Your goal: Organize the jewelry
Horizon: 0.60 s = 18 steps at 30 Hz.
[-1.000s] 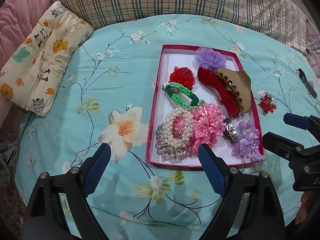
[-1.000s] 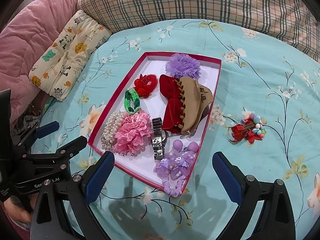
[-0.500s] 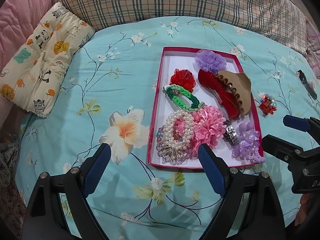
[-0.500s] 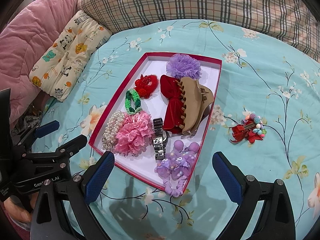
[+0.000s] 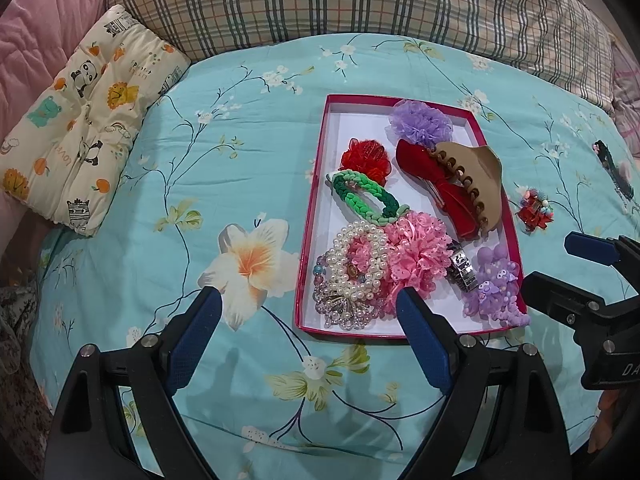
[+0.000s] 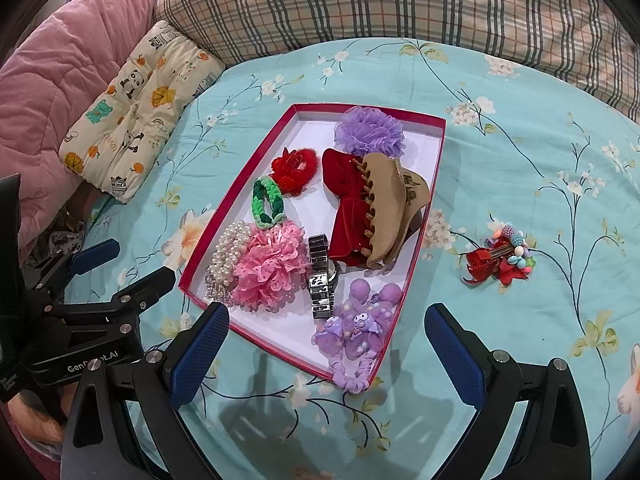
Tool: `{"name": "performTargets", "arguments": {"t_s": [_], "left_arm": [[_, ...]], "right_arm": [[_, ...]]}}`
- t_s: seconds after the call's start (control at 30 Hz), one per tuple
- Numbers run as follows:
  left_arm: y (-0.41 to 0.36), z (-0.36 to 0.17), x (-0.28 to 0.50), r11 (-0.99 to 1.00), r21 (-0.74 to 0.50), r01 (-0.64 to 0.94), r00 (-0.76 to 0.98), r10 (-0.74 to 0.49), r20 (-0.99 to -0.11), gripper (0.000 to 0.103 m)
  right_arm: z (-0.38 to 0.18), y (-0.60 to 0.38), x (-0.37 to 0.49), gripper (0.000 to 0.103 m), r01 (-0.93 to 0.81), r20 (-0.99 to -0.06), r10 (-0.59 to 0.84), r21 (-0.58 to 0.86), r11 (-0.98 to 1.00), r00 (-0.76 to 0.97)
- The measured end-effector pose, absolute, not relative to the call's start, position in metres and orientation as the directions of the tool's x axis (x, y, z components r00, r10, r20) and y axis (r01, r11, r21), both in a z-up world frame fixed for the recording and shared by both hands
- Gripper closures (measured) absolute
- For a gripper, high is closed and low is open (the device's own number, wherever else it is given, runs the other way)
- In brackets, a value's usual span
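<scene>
A red-rimmed white tray (image 5: 320, 184) (image 6: 236, 196) lies on the floral bedspread. It holds a purple scrunchie (image 5: 420, 123), a red scrunchie (image 5: 366, 158), a green braided band (image 5: 364, 198), pearl bracelets (image 5: 356, 264), a pink scrunchie (image 5: 416, 256), a silver watch (image 6: 322, 276), a tan claw clip (image 6: 388, 204) on a red bow, and purple character ties (image 6: 356, 328). A red beaded hair clip (image 6: 500, 254) (image 5: 534, 210) lies outside, right of the tray. My left gripper (image 5: 310, 336) is open and empty at the tray's near edge. My right gripper (image 6: 326, 352) is open and empty over the tray's near right corner.
A plaid pillow (image 5: 360, 0) lies behind the tray. A small animal-print cushion (image 5: 84, 112) and a pink quilt (image 6: 60, 80) are at the left. A dark small item (image 5: 616, 168) lies at the far right of the bedspread.
Both grippers stay open. The left wrist view has drawn back slightly, so the tray sits a little lower and farther. The right view is nearly unchanged.
</scene>
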<state>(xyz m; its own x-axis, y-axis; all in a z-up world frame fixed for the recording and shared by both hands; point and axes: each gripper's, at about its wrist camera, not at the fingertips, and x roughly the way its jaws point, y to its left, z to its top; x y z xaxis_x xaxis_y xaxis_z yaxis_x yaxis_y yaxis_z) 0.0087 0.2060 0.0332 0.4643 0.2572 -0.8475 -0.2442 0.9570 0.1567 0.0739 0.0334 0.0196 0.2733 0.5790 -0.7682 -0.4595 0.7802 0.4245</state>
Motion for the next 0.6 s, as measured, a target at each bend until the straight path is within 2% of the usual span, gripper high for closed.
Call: {"name": "performTargets", "arguments": {"t_s": [0.6], "left_arm": [[0.2057,0.0338,0.008,0.956,0.151,-0.251,0.462,0.256,-0.849,0.013]], "right_arm": [[0.0201,0.0321,0.0739,0.004,-0.457,-0.768,0.579,0.426,0.781,0.272]]}}
